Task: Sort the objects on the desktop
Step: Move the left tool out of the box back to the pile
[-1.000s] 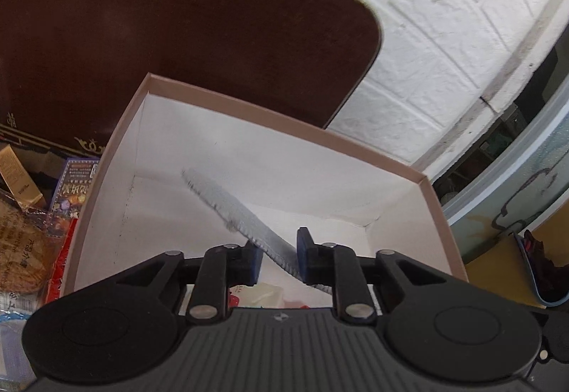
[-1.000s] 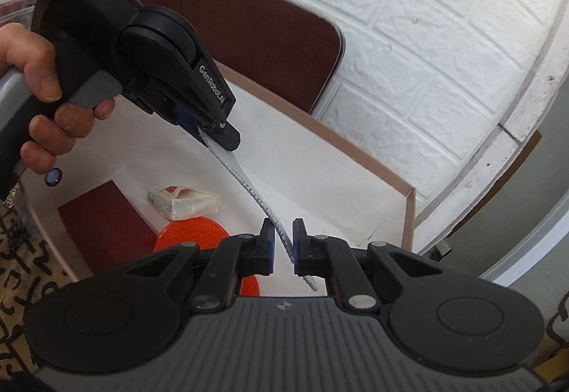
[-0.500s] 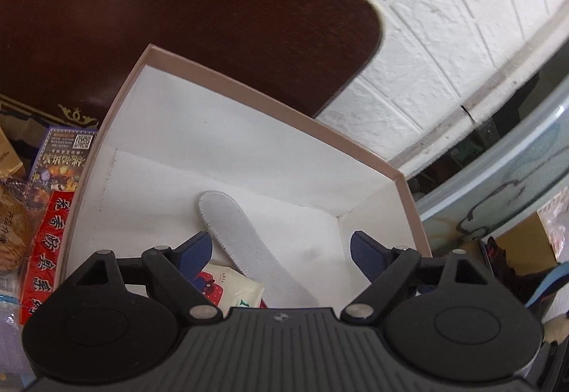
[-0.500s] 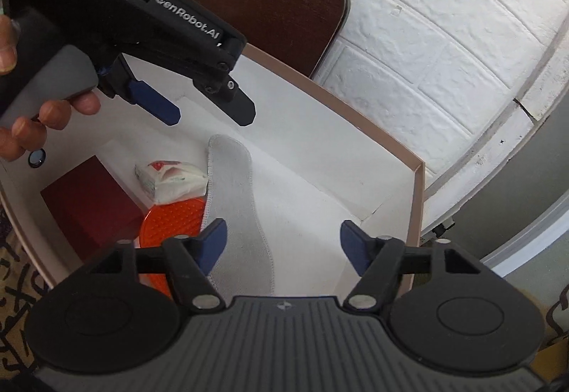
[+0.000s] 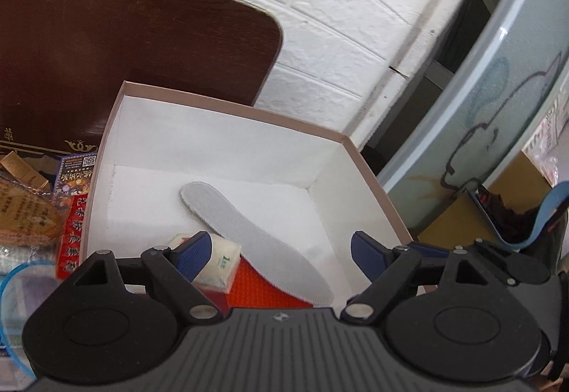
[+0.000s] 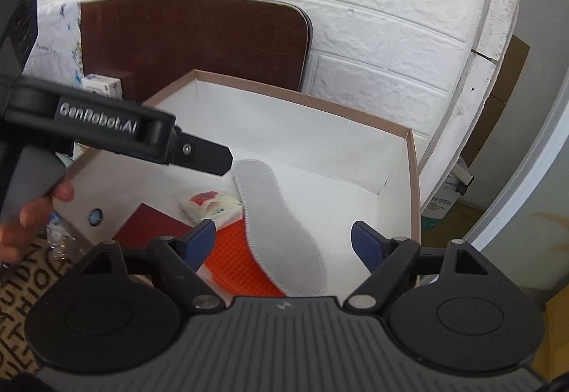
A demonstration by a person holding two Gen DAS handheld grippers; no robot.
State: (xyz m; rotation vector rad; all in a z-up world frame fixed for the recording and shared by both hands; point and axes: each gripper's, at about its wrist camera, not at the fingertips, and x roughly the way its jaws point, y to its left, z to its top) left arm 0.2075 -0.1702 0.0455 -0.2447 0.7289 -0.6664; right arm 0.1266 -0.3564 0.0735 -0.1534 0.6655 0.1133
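A grey shoe insole point(image 5: 256, 232) lies flat inside a white cardboard box point(image 5: 227, 128), over an orange disc point(image 5: 263, 289) and beside a tissue pack point(image 5: 220, 260). My left gripper point(image 5: 281, 253) is open and empty above the box's near side. My right gripper point(image 6: 284, 242) is open and empty above the box too. In the right wrist view the insole point(image 6: 277, 224), the orange disc point(image 6: 242, 267), the tissue pack point(image 6: 209, 203), a dark red flat object point(image 6: 149, 224) and the box point(image 6: 412, 178) all show. The left gripper's finger point(image 6: 202, 157) reaches in from the left, above the box.
A dark brown table point(image 5: 106, 54) stands against a white brick wall point(image 5: 355, 18). Snack packets and a red printed pack point(image 5: 74, 235) lie left of the box. A blue-and-white packet point(image 6: 103, 86) sits behind the box. A glass door point(image 5: 480, 128) is at the right.
Both grippers held the insole a second ago. Both opened and let it go; it now lies flat in the box. Both grippers have since pulled back and up.
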